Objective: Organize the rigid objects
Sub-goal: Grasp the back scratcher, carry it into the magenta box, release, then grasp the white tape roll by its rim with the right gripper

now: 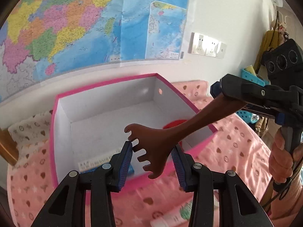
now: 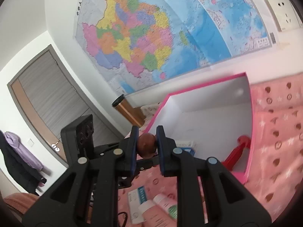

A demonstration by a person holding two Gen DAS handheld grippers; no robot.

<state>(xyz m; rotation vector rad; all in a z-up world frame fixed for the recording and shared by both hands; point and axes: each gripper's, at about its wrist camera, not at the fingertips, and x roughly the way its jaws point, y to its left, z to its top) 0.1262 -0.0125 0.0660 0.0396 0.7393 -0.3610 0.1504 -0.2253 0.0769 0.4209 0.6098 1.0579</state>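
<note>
A brown wooden back scratcher point(image 1: 161, 138) hangs over the pink box point(image 1: 56, 124), which has a white inside. My right gripper point(image 1: 223, 92) is shut on its handle end; in the right wrist view the rounded handle tip point(image 2: 146, 145) sits between the fingers of my right gripper point(image 2: 146, 146). The scratcher's clawed head lies between the open fingers of my left gripper point(image 1: 152, 151), and I cannot tell whether the pads touch it. A red object point(image 2: 238, 151) and a blue-and-white packet point(image 1: 98, 163) lie inside the box.
The box sits on a pink patterned bedspread point(image 1: 236, 151). A white tube point(image 2: 164, 206) and a small carton point(image 2: 138, 198) lie on the bed near me. A wall map point(image 1: 75, 28) hangs behind. A blue basket point(image 1: 251, 77) stands at the right.
</note>
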